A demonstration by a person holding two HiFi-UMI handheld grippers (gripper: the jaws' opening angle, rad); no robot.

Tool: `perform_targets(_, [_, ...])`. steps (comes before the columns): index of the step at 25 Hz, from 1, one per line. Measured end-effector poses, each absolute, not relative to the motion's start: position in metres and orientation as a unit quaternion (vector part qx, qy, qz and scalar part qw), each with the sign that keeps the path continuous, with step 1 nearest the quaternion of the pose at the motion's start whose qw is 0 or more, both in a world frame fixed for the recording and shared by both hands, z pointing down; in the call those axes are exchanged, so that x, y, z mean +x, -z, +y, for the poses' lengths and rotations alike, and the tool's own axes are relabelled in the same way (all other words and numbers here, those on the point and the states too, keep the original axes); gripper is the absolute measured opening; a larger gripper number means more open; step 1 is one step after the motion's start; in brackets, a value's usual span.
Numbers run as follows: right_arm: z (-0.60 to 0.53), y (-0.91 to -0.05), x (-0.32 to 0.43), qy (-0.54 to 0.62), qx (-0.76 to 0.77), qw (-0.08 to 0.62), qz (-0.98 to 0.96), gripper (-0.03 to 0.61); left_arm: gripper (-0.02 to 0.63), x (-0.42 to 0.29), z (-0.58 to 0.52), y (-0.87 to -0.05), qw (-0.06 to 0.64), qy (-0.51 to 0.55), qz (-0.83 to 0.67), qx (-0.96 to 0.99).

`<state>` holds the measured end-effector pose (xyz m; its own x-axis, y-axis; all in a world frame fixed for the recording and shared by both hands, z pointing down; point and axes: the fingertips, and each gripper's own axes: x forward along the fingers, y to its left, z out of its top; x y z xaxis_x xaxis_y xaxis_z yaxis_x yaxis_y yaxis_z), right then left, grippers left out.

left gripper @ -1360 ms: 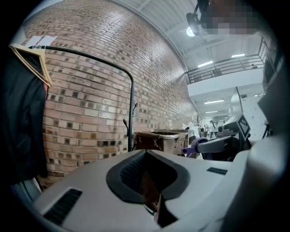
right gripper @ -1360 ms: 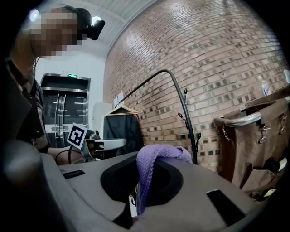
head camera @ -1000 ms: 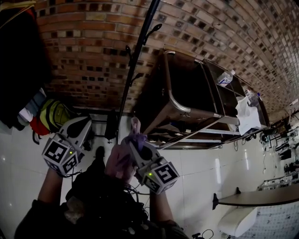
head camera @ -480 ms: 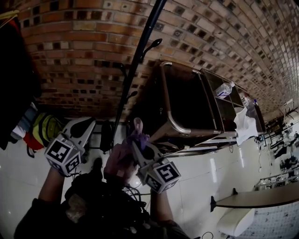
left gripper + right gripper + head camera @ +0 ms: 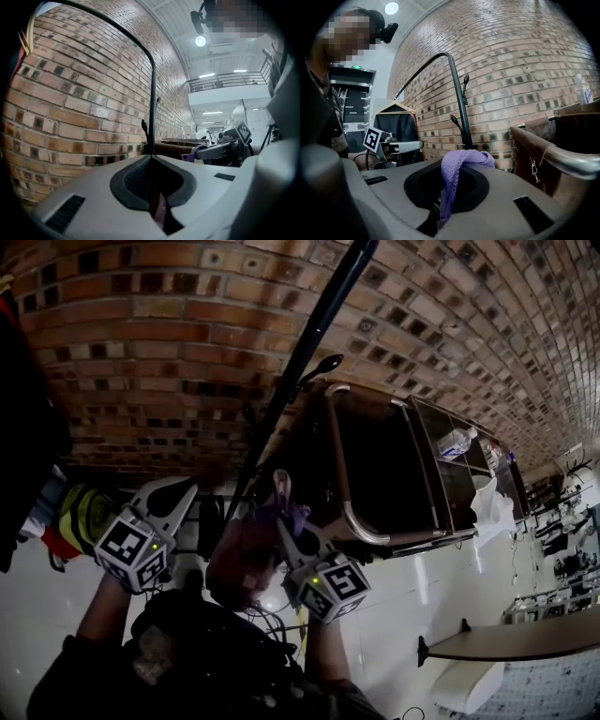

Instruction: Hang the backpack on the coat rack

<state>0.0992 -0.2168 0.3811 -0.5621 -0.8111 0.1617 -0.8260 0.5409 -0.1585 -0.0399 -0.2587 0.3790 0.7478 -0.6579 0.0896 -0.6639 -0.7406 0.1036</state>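
Observation:
The coat rack (image 5: 302,360) is a black pole with small hooks (image 5: 324,364), standing before a brick wall; the pole also shows in the left gripper view (image 5: 153,103) and the right gripper view (image 5: 459,108). The pinkish-purple backpack (image 5: 242,554) hangs between my two grippers, short of the pole. My right gripper (image 5: 279,486) is shut on its purple woven strap (image 5: 452,180), which loops over the jaw tips. My left gripper (image 5: 186,488) has its jaws together (image 5: 151,157), with a thin pinkish strip of the bag (image 5: 159,211) caught in the gap.
A brown metal-framed cart (image 5: 349,493) carrying water bottles (image 5: 455,442) stands right of the rack. Colourful clothes (image 5: 80,517) and a dark garment (image 5: 23,427) hang at the left. A table edge (image 5: 506,643) and a white stool (image 5: 469,685) are at the lower right.
Both grippers have carried the backpack closer to the coat rack; the pole and wall now loom larger and the cart has shifted right in view. Both grips are unchanged.

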Motion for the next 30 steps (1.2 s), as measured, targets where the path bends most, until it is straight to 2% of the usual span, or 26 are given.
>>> perform_targets(16, [-0.327, -0.388, 0.096, -0.115, 0.492, 0.049, -0.862, 0.006, 0.044, -0.022, -0.356, -0.405, 0.094, -0.041, -0.292, 0.951])
perform_targets(30, [-0.378, -0.405, 0.088, -0.105, 0.444, 0.084, -0.886, 0.006, 0.044, -0.017, -0.379, -0.411, 0.108, -0.060, -0.330, 0.936])
